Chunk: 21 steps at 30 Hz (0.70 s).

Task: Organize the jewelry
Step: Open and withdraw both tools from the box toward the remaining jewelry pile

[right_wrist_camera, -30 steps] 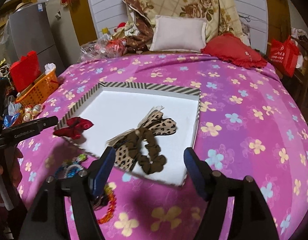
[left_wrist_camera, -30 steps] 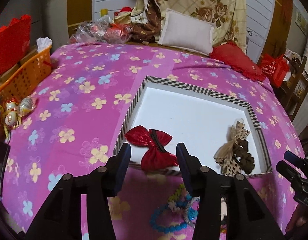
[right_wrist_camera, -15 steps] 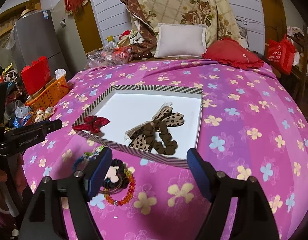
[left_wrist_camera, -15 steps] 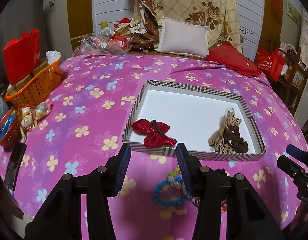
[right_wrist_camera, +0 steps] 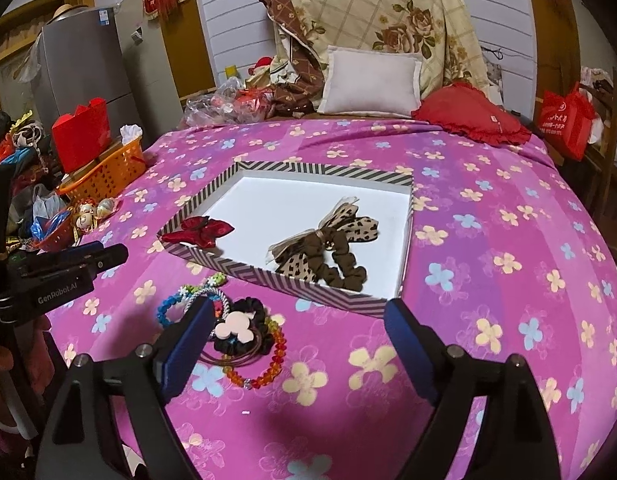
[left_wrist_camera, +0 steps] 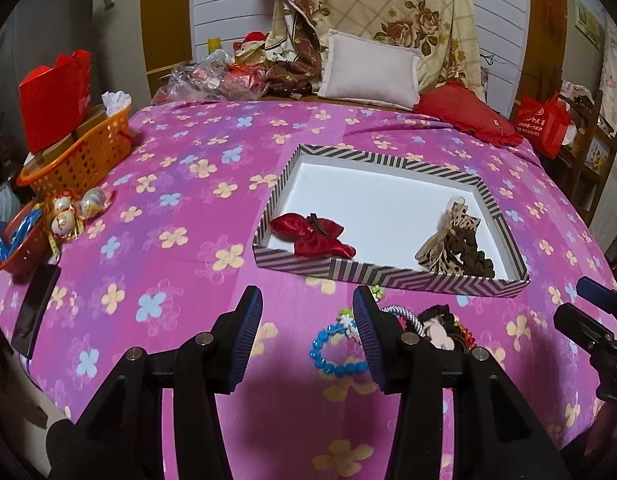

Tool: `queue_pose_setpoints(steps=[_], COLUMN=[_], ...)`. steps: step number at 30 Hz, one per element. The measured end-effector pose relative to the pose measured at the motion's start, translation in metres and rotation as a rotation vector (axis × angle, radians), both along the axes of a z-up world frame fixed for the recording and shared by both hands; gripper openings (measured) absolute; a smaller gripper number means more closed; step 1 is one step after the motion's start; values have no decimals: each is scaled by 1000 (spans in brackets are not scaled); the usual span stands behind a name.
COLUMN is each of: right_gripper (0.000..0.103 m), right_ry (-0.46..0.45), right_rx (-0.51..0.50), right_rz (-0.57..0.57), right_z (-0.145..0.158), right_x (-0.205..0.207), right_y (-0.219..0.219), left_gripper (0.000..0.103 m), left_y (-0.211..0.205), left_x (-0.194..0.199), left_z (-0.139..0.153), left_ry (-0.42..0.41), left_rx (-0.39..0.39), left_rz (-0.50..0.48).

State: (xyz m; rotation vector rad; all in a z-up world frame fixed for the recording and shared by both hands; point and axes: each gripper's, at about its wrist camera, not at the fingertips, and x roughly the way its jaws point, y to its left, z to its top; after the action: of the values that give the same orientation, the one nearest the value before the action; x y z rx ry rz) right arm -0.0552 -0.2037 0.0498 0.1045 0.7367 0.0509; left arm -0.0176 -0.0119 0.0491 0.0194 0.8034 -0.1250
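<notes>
Pink flowery bedcover (left_wrist_camera: 156,208) fills the left wrist view, with pillows far at the back. The striped box (left_wrist_camera: 372,274) sits at about 1 o'clock from the left gripper (left_wrist_camera: 306,334). A red bow (left_wrist_camera: 312,236) and a leopard bow (left_wrist_camera: 454,246) lie inside it. The left gripper is wide apart and holds nothing. It hangs low over the cover, pointing at the box. A blue bead bracelet (left_wrist_camera: 332,354) lies just past its right finger, partly hidden. That finger could bump the little pile and push the beads off the bed edge, I think.

Purple and pink cover shows again in the right wrist view. The right gripper (right_wrist_camera: 298,346) is spread wide too, with nothing in it, and hovers over the loose jewelry. At 11 o'clock lie a mouse-shaped hair tie (right_wrist_camera: 234,326), black scrunchies and an orange bead bracelet (right_wrist_camera: 264,364), all touching. They look tangled, so grabbing one may drag the others along. The bead strings are thin and flat, so the fingers might slip and pinch the soft cover instead. The box wall stands close behind the pile and could get knocked.
</notes>
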Motion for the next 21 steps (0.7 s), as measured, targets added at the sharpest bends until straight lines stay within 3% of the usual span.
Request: queue_pose_setpoints(steps=[21], right_gripper=[89], right_ry=[31], right_rx=[-35], right_rz=[3], right_z=[-10], right_x=[0], right_y=[8], left_gripper=[26], left_y=[1], left_x=[-6], left_z=[-12], left_ry=[21], left_rx=[17], left_rz=[0])
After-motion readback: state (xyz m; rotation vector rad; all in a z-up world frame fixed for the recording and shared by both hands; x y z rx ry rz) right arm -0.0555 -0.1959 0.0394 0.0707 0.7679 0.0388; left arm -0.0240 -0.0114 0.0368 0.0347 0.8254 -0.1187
